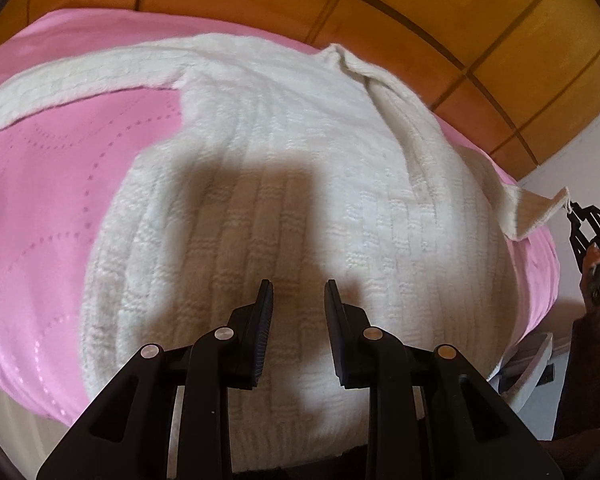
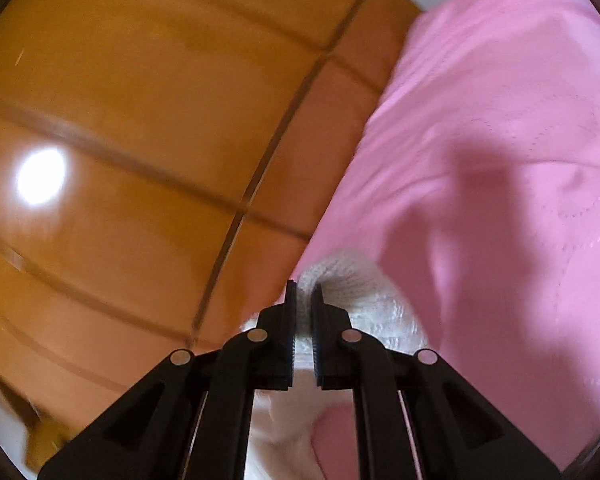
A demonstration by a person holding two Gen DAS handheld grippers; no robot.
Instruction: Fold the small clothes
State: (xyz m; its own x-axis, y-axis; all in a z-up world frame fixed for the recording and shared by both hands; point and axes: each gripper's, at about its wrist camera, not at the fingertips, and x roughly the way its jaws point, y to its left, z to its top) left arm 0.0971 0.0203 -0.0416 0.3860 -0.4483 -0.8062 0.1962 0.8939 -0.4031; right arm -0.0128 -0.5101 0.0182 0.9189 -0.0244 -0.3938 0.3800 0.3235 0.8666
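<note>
White knit sweater (image 1: 284, 184) lies spread on a pink bedspread (image 1: 60, 208), body flat and broad, one sleeve stretched out to the far left. Wooden headboard (image 1: 420, 20) stands behind the bed.

Right gripper (image 2: 305, 300): jaws pressed together on the cuff of the right sleeve (image 2: 340, 280), knit visible between the pads. In the left wrist view that sleeve (image 1: 536, 212) is drawn out taut past the right edge of the bed, lifted clear of the bedspread.

Left gripper (image 1: 299, 290): jaws a little apart, nothing between them, poised over the lower middle of the sweater body. Whether its tips touch the knit cannot be told; its shadow falls just ahead on the fabric.

Step in hand, as judged: folding the right sleeve across the body.

Notes for doing it well:
- Carry the cuff in a low arc toward the left, over the chest, so the sleeve lands flat rather than twisted.
- The sleeve shows a ridge near the shoulder; ease tension before laying down so that the ridge does not set as a crease.
- The left gripper would serve best pressing the body down near the right side seam, anchoring it against drag.
- The pinch sits at the very edge of the cuff; a sharp pull may slip it free.
- Loose knit stretches; move gently.
</note>
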